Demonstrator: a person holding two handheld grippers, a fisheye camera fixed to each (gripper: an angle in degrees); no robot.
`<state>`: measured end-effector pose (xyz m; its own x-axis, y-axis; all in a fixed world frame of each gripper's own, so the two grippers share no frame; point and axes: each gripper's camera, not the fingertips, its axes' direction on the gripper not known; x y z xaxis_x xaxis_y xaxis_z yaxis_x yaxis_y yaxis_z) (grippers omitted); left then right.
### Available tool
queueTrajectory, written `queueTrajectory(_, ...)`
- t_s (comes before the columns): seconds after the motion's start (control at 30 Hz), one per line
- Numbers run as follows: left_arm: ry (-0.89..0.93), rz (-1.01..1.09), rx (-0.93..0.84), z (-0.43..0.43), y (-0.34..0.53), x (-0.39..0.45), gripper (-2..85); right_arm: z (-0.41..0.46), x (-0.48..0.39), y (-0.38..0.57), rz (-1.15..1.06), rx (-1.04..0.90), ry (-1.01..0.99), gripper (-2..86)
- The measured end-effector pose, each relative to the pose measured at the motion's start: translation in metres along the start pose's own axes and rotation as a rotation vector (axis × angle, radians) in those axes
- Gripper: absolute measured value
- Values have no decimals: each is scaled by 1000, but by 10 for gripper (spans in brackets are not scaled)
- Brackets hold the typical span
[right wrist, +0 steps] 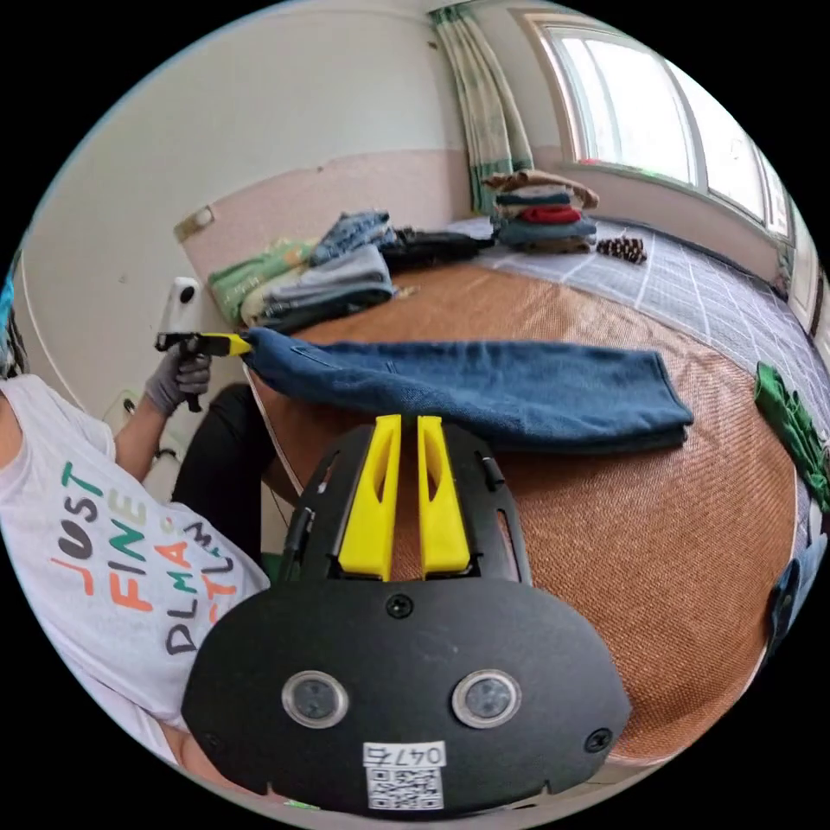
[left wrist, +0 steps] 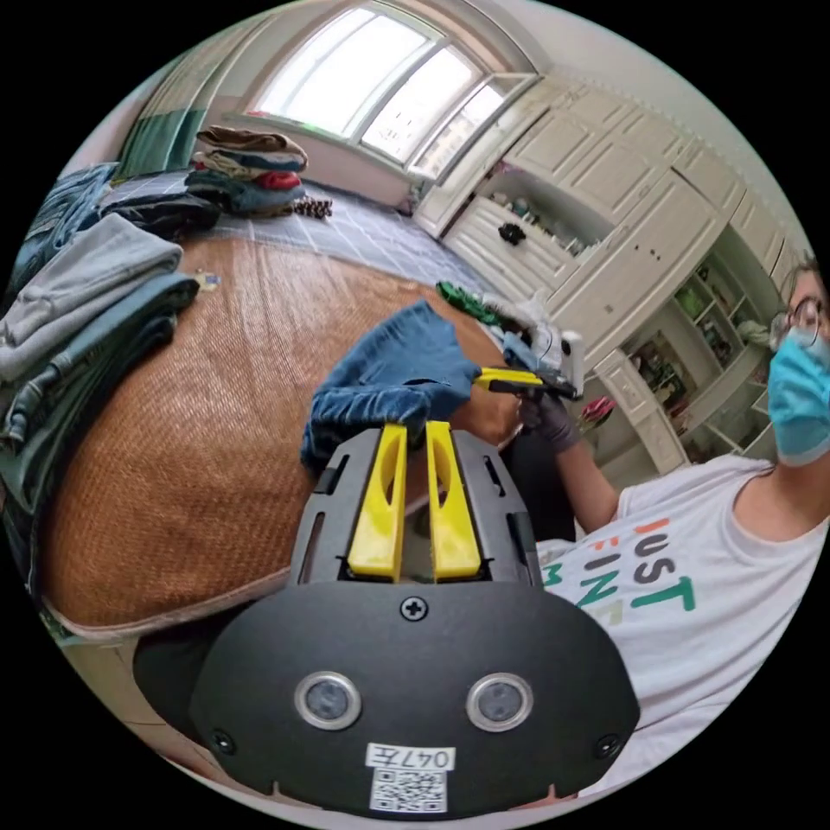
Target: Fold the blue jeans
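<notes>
The blue jeans [right wrist: 484, 393] are laid as one long, flat folded band of coarse denim across the woven brown mat [right wrist: 657, 553], layered edges stacked at the far end. In the right gripper view, the left gripper [right wrist: 226, 345] is seen pinching one end of the band at the mat's edge. In the left gripper view, its two yellow jaws are pressed close together on a bunched fold of the denim [left wrist: 389, 380]. The right gripper [right wrist: 402, 424] is held just beside the band's near edge, its jaws nearly together; whether cloth is caught between them cannot be told. Two stacks of folded clothes [right wrist: 540, 212] [right wrist: 320, 285] are seen behind the mat.
</notes>
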<state>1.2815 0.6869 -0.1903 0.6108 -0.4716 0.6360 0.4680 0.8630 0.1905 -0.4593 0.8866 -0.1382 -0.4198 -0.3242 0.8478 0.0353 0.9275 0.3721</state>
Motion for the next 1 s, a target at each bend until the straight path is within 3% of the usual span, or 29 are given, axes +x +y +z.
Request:
queueTrajectory(0.3, 68, -63, -13, -14, -43, -70, 41, -3, 42, -35, 121, -67, -175, -6)
queueTrajectory(0.57, -28, -48, -264, 4, -8, -131, 43, 31, 22, 18, 114, -201, -325, -9)
queueTrajectory(0.67, 45, -117, -265, 7, 17, -152, 47, -10, 36, 38, 157, -121, -218, 7)
queueTrajectory(0.83, 51, -199, -233, 12, 50, -168, 44, -147, 117, 91, 519, 214, 216, 57)
queueTrajectory(1.0, 21, -224, -195, 20, 65, -167, 43, -190, 171, 97, 682, 239, 330, 101)
